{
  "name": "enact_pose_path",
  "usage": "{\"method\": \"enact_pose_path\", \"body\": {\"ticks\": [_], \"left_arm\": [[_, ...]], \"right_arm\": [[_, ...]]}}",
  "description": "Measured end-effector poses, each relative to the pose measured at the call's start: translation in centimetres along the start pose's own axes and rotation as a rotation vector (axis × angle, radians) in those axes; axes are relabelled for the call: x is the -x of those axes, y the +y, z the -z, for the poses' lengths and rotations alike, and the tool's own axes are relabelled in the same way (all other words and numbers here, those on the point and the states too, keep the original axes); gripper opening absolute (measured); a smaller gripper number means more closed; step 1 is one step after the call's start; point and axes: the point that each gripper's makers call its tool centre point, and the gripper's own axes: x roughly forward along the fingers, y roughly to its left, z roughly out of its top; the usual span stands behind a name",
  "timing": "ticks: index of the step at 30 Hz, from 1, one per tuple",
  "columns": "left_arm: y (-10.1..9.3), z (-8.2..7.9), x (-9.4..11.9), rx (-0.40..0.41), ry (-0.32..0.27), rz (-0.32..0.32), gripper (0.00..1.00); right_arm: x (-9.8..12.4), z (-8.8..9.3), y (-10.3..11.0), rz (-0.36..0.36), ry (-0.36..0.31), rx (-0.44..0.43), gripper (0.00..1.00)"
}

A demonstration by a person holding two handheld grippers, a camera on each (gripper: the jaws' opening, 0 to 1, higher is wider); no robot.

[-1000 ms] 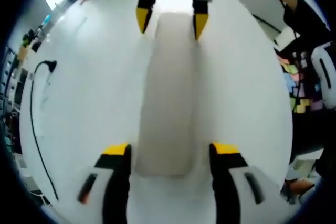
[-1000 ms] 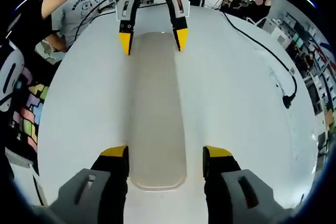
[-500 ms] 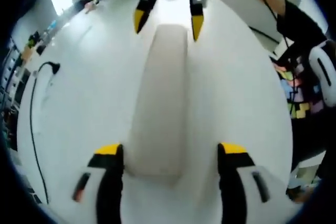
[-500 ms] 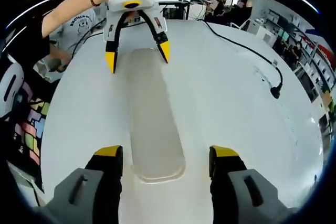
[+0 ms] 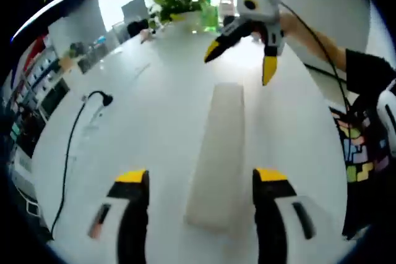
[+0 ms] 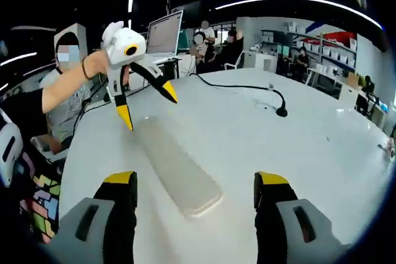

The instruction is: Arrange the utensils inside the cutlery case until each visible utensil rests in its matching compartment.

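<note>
the long pale beige lidded cutlery case [image 5: 218,153] lies shut on the white table [image 5: 148,128], contents hidden. left gripper [image 5: 194,180] and right gripper [image 6: 197,183] hover released above it; the right gripper view shows a laptop [image 6: 163,32].

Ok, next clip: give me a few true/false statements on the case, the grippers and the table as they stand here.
1. The cutlery case lies closed on the white table. True.
2. The left gripper is clamped on the case. False: its jaws are open, apart on either side of the case's near end.
3. The right gripper is open. True.
4. Forks and spoons lie loose on the table. False: no utensils are out.
5. A black cable lies on the table. True.
</note>
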Motion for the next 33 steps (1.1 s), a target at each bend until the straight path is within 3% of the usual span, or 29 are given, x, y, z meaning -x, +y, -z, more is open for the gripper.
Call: {"method": "enact_pose_path", "body": {"ticks": [1, 3, 4, 6, 8, 10, 13, 15, 19, 24, 26, 33], "left_arm": [[0.3, 0.0, 0.4, 0.024, 0.000, -0.047, 0.70], [0.4, -1.0, 1.0, 0.015, -0.075, -0.126, 0.71], [0.3, -1.5, 1.5, 0.033, -0.127, -0.178, 0.71], [-0.3, -2.2, 2.4, 0.067, -0.210, -0.216, 0.71], [-1.0, -3.0, 3.3, 0.099, -0.296, -0.238, 0.72], [-1.8, -3.7, 4.6, 0.125, -0.390, -0.269, 0.72], [-3.0, -3.4, 6.6, 0.170, -0.477, -0.333, 0.70], [-3.6, -3.1, 8.0, 0.197, -0.532, -0.370, 0.70], [-4.1, -2.1, 10.8, 0.246, -0.605, -0.452, 0.71], [-4.7, -0.5, 14.3, 0.306, -0.679, -0.584, 0.76], [-3.8, 0.2, 15.4, 0.331, -0.700, -0.625, 0.78], [-3.4, 2.9, 18.4, 0.391, -0.700, -0.744, 0.83]], "right_arm": [[0.4, -0.2, -0.1, 0.024, -0.027, 0.017, 0.80], [1.0, -0.6, 0.1, 0.064, -0.071, 0.029, 0.82], [1.3, -0.9, 0.4, 0.067, -0.106, 0.007, 0.83], [2.0, -1.5, 1.5, 0.045, -0.187, -0.124, 0.83], [2.8, -1.9, 2.0, 0.058, -0.238, -0.154, 0.82], [3.8, -2.2, 2.1, 0.119, -0.283, -0.144, 0.82], [5.8, -2.7, 1.6, 0.247, -0.370, -0.144, 0.82], [7.0, -2.5, 1.3, 0.329, -0.369, -0.094, 0.82], [9.6, -2.4, 1.3, 0.475, -0.405, -0.008, 0.84], [12.6, -2.1, 2.5, 0.559, -0.449, 0.043, 0.84], [13.9, -1.7, 2.4, 0.599, -0.452, 0.055, 0.84], [17.4, -0.2, 1.8, 0.714, -0.477, 0.032, 0.90]]}}
